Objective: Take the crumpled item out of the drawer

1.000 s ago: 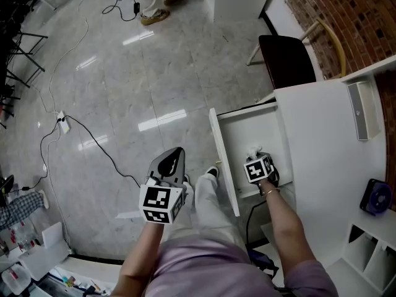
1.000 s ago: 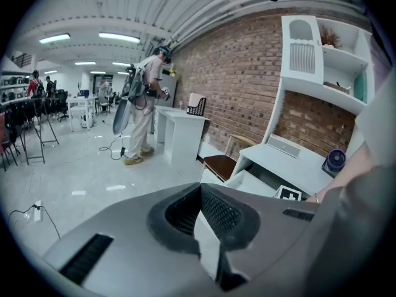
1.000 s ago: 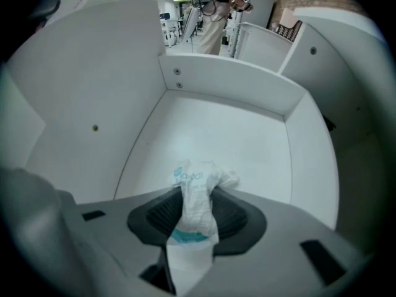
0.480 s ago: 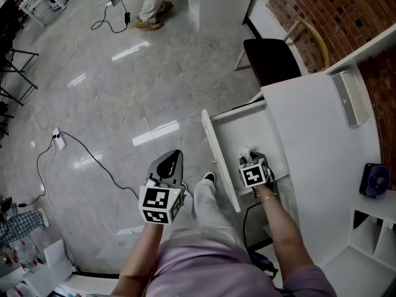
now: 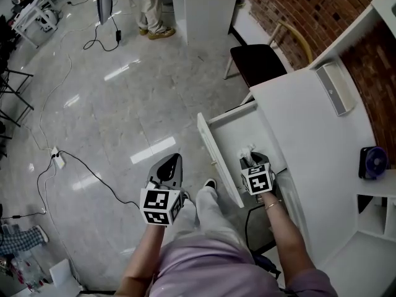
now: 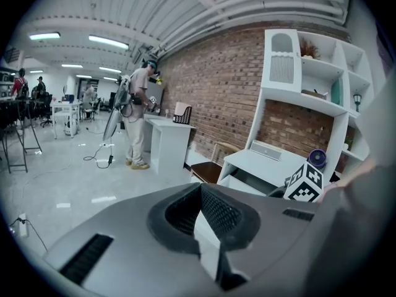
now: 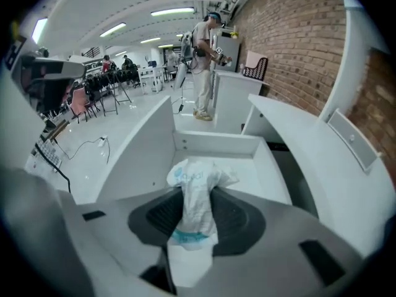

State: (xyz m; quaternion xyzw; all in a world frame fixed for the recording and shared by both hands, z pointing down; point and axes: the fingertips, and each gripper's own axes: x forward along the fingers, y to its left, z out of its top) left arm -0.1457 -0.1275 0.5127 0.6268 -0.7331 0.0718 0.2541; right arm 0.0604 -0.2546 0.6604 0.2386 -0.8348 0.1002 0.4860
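1. Since the crumpled item point(image 7: 198, 178) looks light, soft and thin, a pinch on its near end suffices: the right tongs point(image 7: 195, 210) are clamped there, inside the open drawer point(image 5: 238, 129).
2. Its walls stand close left and right; straight up looks free.
3. Left tongs point(image 5: 176, 159) are together, empty, over the floor point(image 5: 111, 116).

The head view looks steeply down from above the person onto the floor point(image 5: 124, 104), with the drawer point(image 5: 241, 132) and desk point(image 5: 303, 122) toward 3 o'clock. The left gripper view sits low and faces across the room to the brick wall point(image 6: 216, 91), with the desk at 4 o'clock. The right gripper view sits close over the drawer and looks along it toward 12 o'clock. All three views share the drawer and desk.
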